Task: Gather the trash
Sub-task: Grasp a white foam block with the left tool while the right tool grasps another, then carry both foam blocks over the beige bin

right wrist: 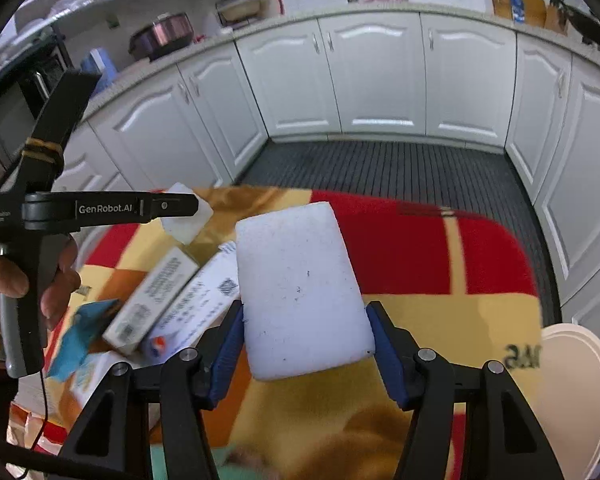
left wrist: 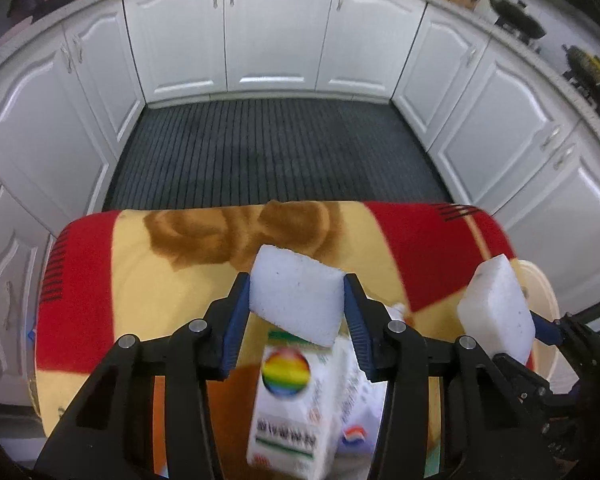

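Observation:
My left gripper [left wrist: 296, 284] is shut on a white foam block [left wrist: 296, 296], held tilted just above the blanket-covered table [left wrist: 140, 280]. Under it lies a white carton with a rainbow circle [left wrist: 288, 400], partly over another white printed box [left wrist: 356, 392]. My right gripper [right wrist: 305, 312] is shut on a larger white foam block [right wrist: 304, 292], blue pads pressing its two sides. In the right wrist view the left gripper [right wrist: 188, 208] sits to the left with its block [right wrist: 188, 222], a hand [right wrist: 4, 280] on its handle. Two boxes [right wrist: 152, 300] and a blue scrap [right wrist: 80, 336] lie between the grippers.
A cream round container [right wrist: 580, 380] stands at the table's right edge, also visible in the left wrist view as a cream rim [left wrist: 540, 292]. White kitchen cabinets [left wrist: 272, 32] ring a dark striped floor mat [left wrist: 276, 152] beyond the table. Pots and boxes sit on the counters.

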The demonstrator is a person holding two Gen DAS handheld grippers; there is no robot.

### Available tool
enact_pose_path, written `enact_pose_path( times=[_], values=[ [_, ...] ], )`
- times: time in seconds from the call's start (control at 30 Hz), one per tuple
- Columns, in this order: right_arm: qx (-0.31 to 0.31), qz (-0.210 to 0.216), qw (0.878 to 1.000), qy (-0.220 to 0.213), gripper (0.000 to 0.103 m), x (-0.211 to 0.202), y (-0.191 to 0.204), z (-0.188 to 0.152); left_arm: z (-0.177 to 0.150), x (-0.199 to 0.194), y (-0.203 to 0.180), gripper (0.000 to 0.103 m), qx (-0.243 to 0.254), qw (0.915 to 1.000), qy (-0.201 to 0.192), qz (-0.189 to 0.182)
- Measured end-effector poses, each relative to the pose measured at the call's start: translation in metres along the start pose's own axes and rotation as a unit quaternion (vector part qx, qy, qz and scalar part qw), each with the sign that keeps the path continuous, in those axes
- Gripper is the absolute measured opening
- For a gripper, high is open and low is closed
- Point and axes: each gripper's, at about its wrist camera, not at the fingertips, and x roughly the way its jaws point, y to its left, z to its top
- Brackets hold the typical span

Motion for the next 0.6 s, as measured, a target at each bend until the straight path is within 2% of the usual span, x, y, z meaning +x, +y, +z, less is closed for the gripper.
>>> enact_pose_path(
  times=[0.17,0.37,0.6],
  values=[
    [0.008,0.006,1.0,-0.012,0.058,-0.036,0.004,-0.021,-0.023,-0.042,-0.01,0.044,-0.004,0.9995,-0.031,-0.008],
    [0.017,0.006,1.0,-0.023,0.059,-0.062,0.009,-0.048,-0.059,-0.086,-0.036,0.044,0.018,0.9965,-0.08,0.012],
    [0.025,-0.01,0.999,-0.034,0.059,-0.082,0.01,-0.069,-0.09,-0.11,-0.06,0.044,0.021,0.994,-0.107,0.008]
  ],
)
